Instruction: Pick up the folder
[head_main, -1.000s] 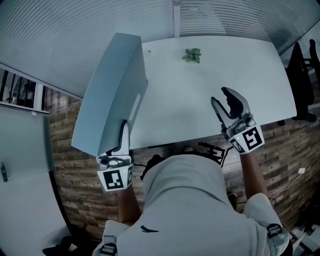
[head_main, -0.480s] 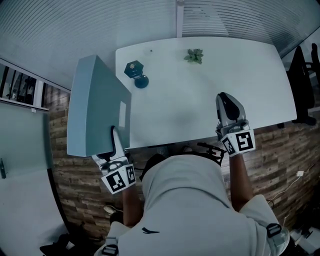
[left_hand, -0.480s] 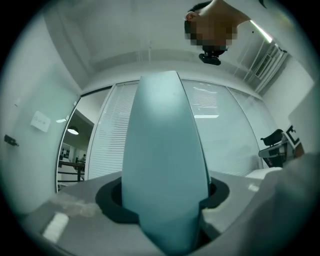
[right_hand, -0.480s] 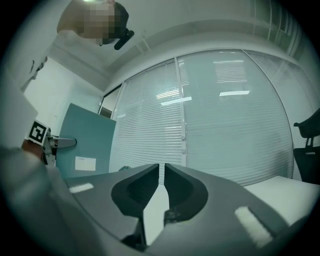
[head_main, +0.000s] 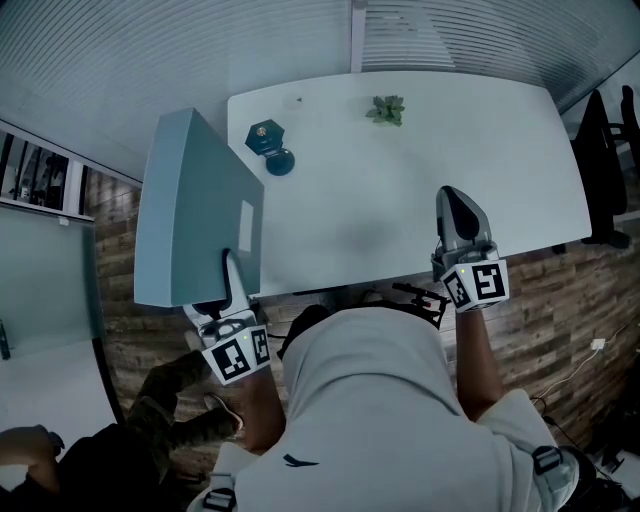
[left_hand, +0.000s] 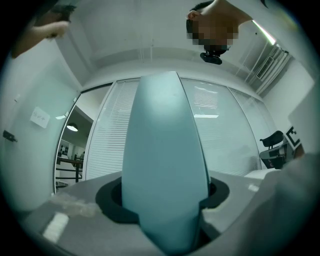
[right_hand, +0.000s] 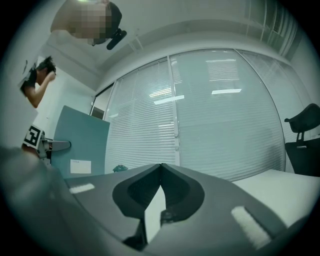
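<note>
Off the left edge of the table (head_main: 380, 210), our left gripper (head_main: 232, 272) clamps the folder (head_main: 185, 210), while our right gripper (head_main: 452, 198), its 2 jaws just closed empty, hovers above the table.

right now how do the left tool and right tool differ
The left tool is shut on the folder; the right tool is shut on nothing, its jaws having just closed. The left tool's jaws stand apart around the folder; the right tool's meet. The left tool is off the near left corner of the table; the right tool is over its near edge. Both point away from the person.
</note>
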